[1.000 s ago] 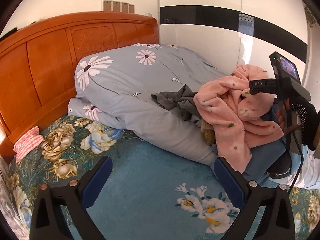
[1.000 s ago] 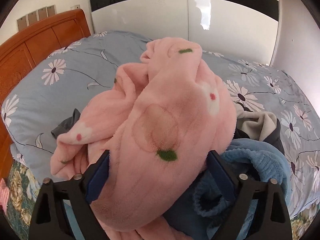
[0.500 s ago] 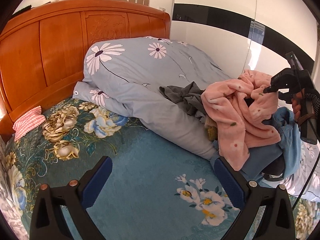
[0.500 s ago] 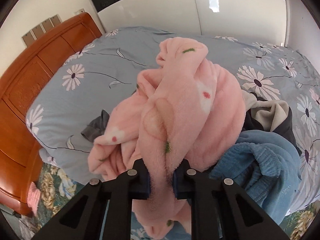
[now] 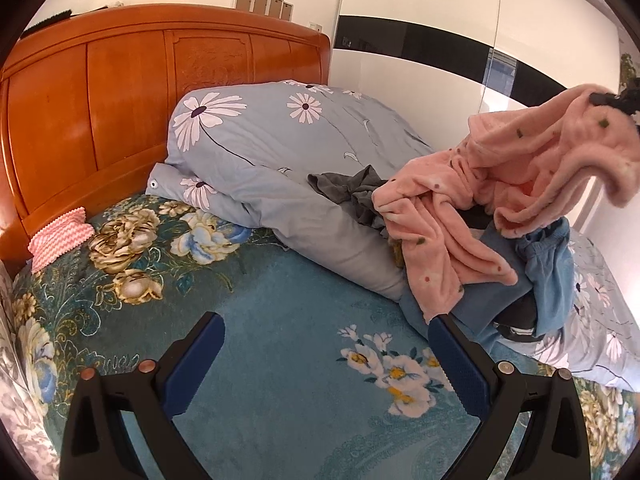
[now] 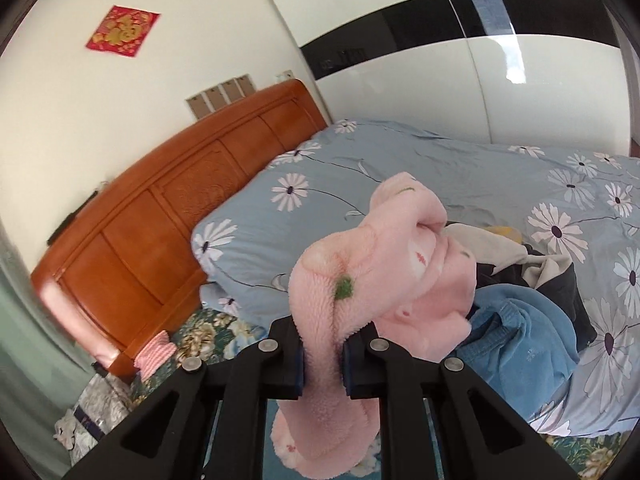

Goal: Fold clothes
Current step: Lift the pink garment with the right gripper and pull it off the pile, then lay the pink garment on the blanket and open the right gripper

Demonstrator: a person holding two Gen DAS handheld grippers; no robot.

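Note:
A pink fleece garment (image 6: 360, 276) with small green and red marks is pinched between the jaws of my right gripper (image 6: 322, 364) and lifted off the clothes pile. In the left wrist view the same pink garment (image 5: 520, 184) hangs up to the right, its lower part still draped over a blue garment (image 5: 548, 272) and a grey one (image 5: 348, 188). My left gripper (image 5: 326, 356) is open and empty, low over the teal floral bedspread (image 5: 280, 340), left of the pile.
A folded blue daisy-print duvet (image 5: 272, 136) lies behind the pile against the orange wooden headboard (image 5: 120, 92). A pink zigzag cloth (image 5: 60, 236) sits at the headboard's foot. A white and black wardrobe (image 6: 480, 80) stands behind the bed.
My right gripper, shut on the pink garment, has raised it and pulled it up away from the pile. The left gripper stayed open and drew back slightly.

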